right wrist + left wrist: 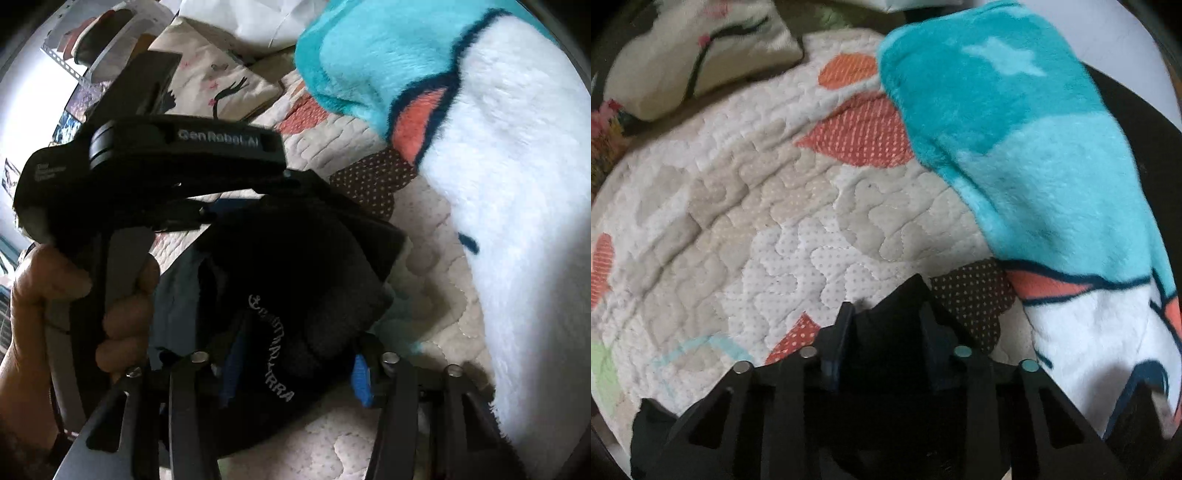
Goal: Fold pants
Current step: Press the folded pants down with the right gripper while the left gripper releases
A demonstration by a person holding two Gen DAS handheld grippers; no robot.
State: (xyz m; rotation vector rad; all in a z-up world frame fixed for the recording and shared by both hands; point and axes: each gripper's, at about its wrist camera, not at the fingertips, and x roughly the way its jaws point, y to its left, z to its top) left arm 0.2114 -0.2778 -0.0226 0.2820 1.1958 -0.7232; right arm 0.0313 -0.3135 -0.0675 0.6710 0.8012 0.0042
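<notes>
The black pants (295, 280) lie bunched on a quilted bedspread (738, 221). In the left wrist view my left gripper (886, 314) is shut on a fold of the black pants (890, 317), which fills the gap between its fingers. In the right wrist view my right gripper (295, 373) holds the pants near white embroidered lettering, its blue pads pressed into the bunched cloth. The left gripper (147, 147), held by a hand, sits just left of it, gripping the same bundle.
A teal, white and coral fleece blanket (1034, 166) lies heaped on the right, close to both grippers. A floral cushion (701, 55) sits at the far left. Shelving (92, 44) stands beyond the bed.
</notes>
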